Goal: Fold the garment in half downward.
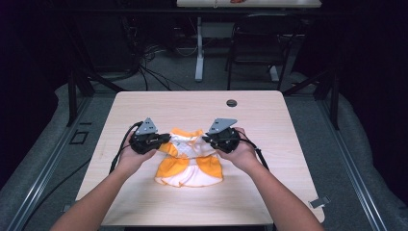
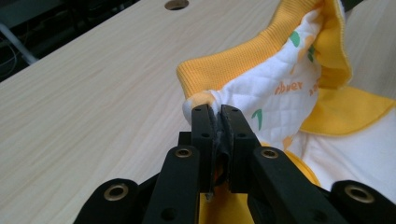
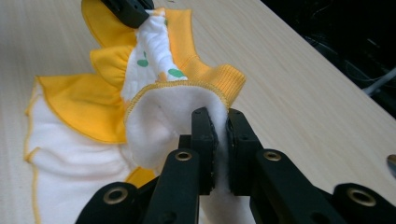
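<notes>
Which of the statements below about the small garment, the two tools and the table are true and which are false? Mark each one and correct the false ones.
1. The left tool is shut on the small orange-and-white quilted fabric garment. True.
2. The right tool hangs open above the garment. False: it is shut on a white fleecy edge of it.
3. The garment's lower skirt part rests on the light wooden table. True.
4. The garment is plain blue. False: it is orange and white, with small green marks.
5. The round cable hole in the table lies beyond the garment. True.
</notes>
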{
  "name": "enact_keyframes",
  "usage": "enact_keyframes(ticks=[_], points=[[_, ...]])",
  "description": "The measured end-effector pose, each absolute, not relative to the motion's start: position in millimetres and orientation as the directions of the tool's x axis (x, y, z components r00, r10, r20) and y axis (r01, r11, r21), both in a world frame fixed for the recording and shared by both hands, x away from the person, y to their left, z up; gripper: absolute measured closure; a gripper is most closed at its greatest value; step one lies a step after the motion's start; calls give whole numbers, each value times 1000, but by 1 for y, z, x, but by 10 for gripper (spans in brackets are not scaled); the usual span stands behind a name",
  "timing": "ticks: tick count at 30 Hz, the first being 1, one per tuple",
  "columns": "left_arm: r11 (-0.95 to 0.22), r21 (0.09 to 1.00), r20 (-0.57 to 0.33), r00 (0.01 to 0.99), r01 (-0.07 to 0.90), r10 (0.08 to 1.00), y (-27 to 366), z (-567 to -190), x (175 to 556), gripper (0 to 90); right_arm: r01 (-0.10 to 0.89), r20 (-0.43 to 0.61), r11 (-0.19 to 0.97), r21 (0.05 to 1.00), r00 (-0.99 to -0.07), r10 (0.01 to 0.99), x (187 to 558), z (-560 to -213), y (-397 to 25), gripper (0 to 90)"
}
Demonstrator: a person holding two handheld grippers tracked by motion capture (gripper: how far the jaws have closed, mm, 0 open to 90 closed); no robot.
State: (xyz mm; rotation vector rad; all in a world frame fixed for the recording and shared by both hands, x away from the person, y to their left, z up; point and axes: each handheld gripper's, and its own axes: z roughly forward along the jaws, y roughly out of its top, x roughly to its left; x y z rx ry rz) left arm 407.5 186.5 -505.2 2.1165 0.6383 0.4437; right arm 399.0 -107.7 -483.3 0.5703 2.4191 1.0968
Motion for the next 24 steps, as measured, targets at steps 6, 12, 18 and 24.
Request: enact_keyframes(ticks=[6,12,18,24], points=[[-513,812,72,824,278,562,185,-513,398,847,215,-186,621,753,-836,516,392,-492,-109,832],[-515,810,62,833,280,550,187,-520,391,847,244,-145,600,761,-838,525,384,-499,-111,832],[-496,817,25,841,295,541,190,-527,382,846,289,-90,580,761,-839,537,374,-511,-113,832],[-483,820,-6,848,307,529,192,-535,373,845,323,-40,562,761,-842,538,365,-520,-117,830]])
